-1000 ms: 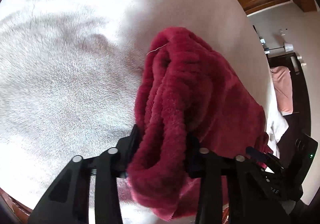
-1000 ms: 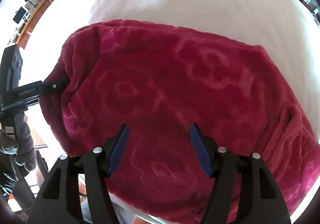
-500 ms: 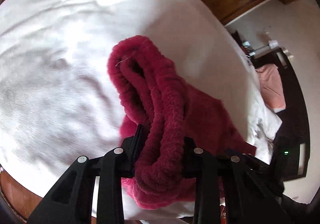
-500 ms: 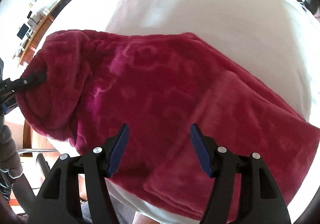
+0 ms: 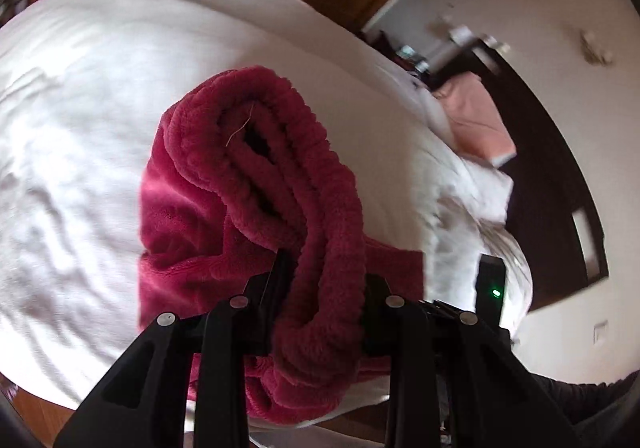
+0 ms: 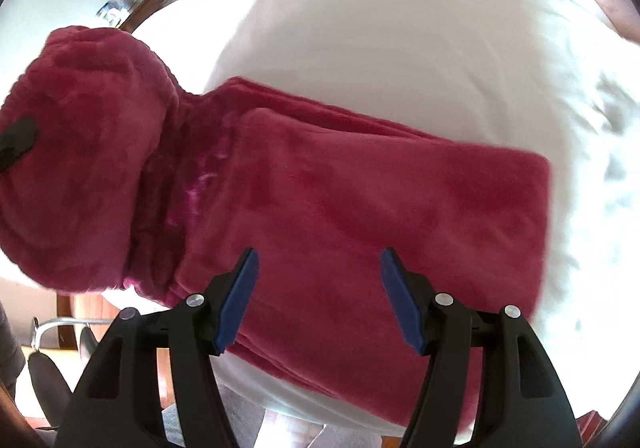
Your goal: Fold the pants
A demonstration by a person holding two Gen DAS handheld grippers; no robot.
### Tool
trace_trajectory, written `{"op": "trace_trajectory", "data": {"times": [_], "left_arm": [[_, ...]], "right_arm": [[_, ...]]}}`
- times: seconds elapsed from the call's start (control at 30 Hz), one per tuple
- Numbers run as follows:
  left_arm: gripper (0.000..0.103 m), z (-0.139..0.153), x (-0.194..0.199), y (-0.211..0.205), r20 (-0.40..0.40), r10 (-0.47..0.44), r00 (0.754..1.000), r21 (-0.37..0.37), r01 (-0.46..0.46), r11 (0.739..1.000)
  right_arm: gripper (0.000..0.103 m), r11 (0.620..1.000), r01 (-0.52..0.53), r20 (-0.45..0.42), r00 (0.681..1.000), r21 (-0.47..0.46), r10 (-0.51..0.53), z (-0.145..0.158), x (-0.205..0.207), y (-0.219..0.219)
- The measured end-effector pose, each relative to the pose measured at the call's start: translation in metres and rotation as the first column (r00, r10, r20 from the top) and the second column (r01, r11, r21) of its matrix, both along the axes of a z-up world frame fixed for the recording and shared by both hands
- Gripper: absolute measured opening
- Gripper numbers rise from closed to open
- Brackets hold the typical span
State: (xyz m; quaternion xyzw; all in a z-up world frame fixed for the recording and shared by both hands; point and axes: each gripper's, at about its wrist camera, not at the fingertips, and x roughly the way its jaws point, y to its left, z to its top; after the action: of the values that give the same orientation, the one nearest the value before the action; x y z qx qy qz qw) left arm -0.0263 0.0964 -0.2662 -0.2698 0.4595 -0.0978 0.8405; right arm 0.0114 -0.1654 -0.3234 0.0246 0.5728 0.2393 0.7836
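The dark red fleece pants lie across a white bed, folded lengthwise. One end of the pants is bunched and lifted off the bed, with my left gripper shut on its thick rolled edge. In the right wrist view that lifted end hangs at the left, and a black fingertip of the left gripper pokes out of it. My right gripper hovers open over the flat part of the pants, nothing between its blue pads.
The white bed cover is wrinkled. A pink cloth lies at the bed's far right beside dark furniture. Wooden floor and chair legs show beyond the bed's near edge. A person's dark sleeve sits at lower right.
The left gripper has lifted the bunched end of the pants up off the bed and carried it across. The right gripper has moved sideways along the pants, which now show a flat folded end.
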Motion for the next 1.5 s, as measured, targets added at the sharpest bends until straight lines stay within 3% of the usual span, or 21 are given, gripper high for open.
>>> {"op": "trace_trajectory", "data": {"times": [0.3, 0.53, 0.77, 0.97, 1.1, 1.2, 1.33, 1.5], "left_arm": [[0.028, -0.002, 0.022, -0.125, -0.007, -0.215, 0.977, 0.036, 0.215, 0.976], [0.028, -0.021, 0.040, -0.224, -0.059, -0.377, 0.924, 0.087, 0.381, 0.920], [0.034, -0.059, 0.053, -0.272, -0.142, -0.412, 0.900, 0.162, 0.431, 0.888], [0.042, -0.073, 0.059, -0.300, -0.143, -0.466, 0.873, 0.121, 0.482, 0.868], [0.049, -0.069, 0.056, -0.295, -0.133, -0.461, 0.877, 0.092, 0.474, 0.876], [0.054, -0.058, 0.048, -0.273, -0.113, -0.410, 0.905, 0.058, 0.418, 0.907], [0.058, -0.051, 0.044, -0.226, -0.113, -0.282, 0.953, 0.067, 0.290, 0.955], [0.059, -0.064, 0.041, -0.184, -0.160, -0.156, 0.975, 0.103, 0.173, 0.979]], "right_arm": [[0.065, 0.984, 0.172, -0.021, 0.985, 0.048, -0.171, -0.007, -0.010, -0.091], [0.065, 0.958, 0.278, -0.041, 0.960, 0.068, -0.276, -0.017, -0.021, -0.134], [0.065, 0.936, 0.345, -0.050, 0.938, 0.064, -0.342, -0.022, -0.032, -0.166], [0.065, 0.929, 0.364, -0.051, 0.931, 0.064, -0.361, -0.023, -0.039, -0.194], [0.065, 0.928, 0.363, -0.052, 0.932, 0.083, -0.359, -0.019, -0.039, -0.197], [0.065, 0.930, 0.344, -0.042, 0.939, 0.131, -0.341, -0.008, -0.035, -0.196], [0.065, 0.945, 0.242, 0.009, 0.968, 0.222, -0.250, 0.024, -0.037, -0.177], [0.065, 0.970, 0.074, 0.061, 0.994, 0.232, -0.091, 0.037, -0.038, -0.136]]}}
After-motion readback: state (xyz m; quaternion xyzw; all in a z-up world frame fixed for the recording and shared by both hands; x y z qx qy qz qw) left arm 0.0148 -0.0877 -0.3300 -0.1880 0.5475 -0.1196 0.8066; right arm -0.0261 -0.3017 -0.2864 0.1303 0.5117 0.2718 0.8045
